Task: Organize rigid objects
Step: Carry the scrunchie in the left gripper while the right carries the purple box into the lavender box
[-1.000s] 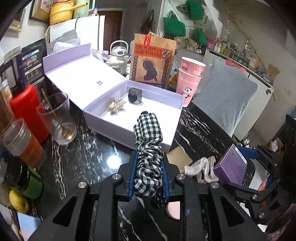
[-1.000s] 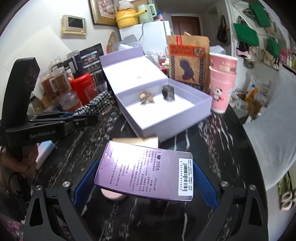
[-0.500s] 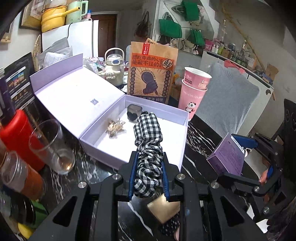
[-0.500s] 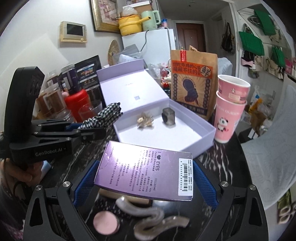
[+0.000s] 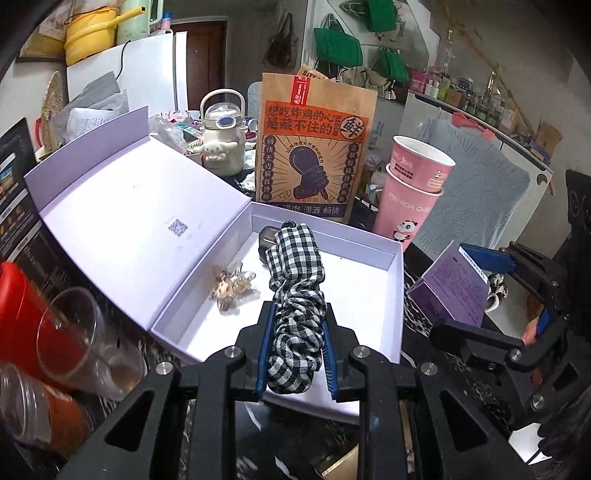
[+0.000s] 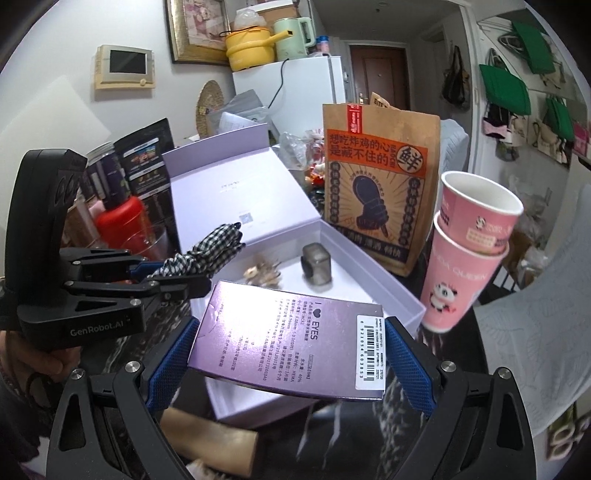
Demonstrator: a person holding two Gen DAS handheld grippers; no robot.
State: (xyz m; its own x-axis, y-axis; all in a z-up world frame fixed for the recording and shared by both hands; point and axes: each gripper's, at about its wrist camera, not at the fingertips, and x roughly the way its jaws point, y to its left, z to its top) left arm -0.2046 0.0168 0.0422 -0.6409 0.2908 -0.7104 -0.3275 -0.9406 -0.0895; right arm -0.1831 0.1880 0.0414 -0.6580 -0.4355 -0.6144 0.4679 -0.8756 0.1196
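This is a lived-in home, a kitchen-dining corner. Ahead of the tongs, beyond a dark marble-patterned table [image 5: 92, 354], stands a white fridge [image 6: 295, 92] topped with a yellow pot [image 6: 251, 48] and a pale green kettle [image 6: 293, 31]. A brown entrance door [image 6: 376, 74] lies further back. To the right hang green tote bags [image 6: 506, 88]; to the left a framed picture [image 6: 195, 33] and a wall intercom panel [image 6: 123, 66].
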